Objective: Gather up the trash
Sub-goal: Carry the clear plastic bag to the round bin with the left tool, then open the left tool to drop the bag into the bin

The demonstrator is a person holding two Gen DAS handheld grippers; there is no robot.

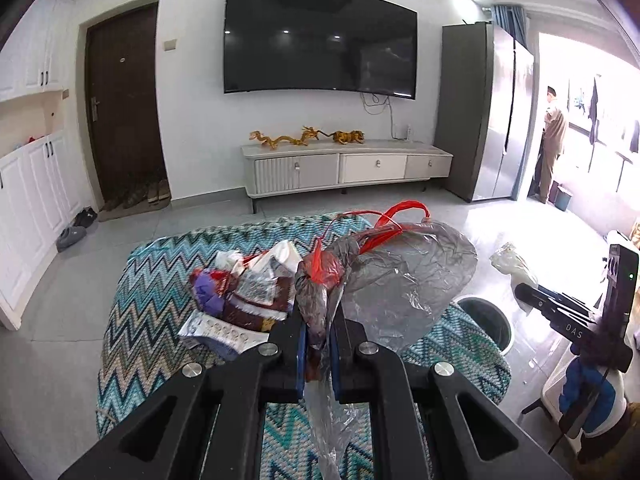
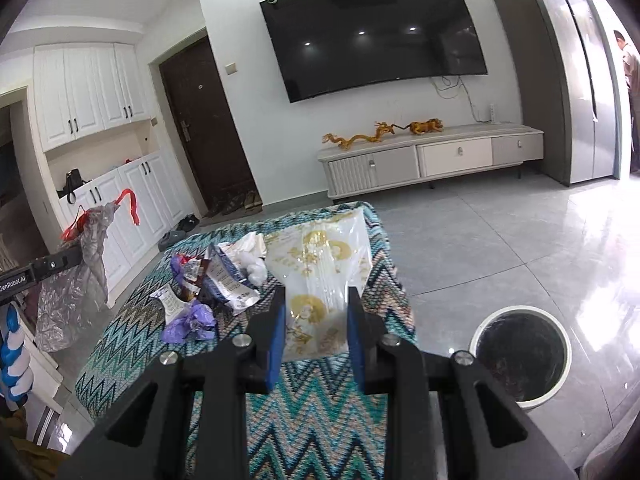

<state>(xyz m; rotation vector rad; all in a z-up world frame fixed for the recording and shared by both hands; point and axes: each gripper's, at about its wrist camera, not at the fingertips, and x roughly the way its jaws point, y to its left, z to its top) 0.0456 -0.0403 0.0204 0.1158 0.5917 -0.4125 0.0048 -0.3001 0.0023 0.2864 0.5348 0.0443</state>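
My left gripper (image 1: 318,320) is shut on the gathered neck of a grey see-through trash bag (image 1: 404,280) with red drawstrings, which hangs in the air. In the right wrist view that bag (image 2: 80,272) dangles from the left gripper (image 2: 76,258) at the far left. My right gripper (image 2: 316,328) is shut on a white wrapper with gold print (image 2: 320,272), lifted over the zigzag-patterned cloth (image 2: 320,420). The left wrist view shows the right gripper (image 1: 520,292) and the wrapper (image 1: 512,264) at the right. Several crumpled wrappers (image 2: 208,288) lie in a pile on the cloth.
A round white bin (image 2: 478,336) with a dark inside stands on the tiled floor right of the cloth-covered table. Beyond are a TV cabinet (image 1: 344,168), a wall TV, a dark door, white cupboards and a tall fridge (image 1: 492,120). A person (image 1: 552,140) stands in the far doorway.
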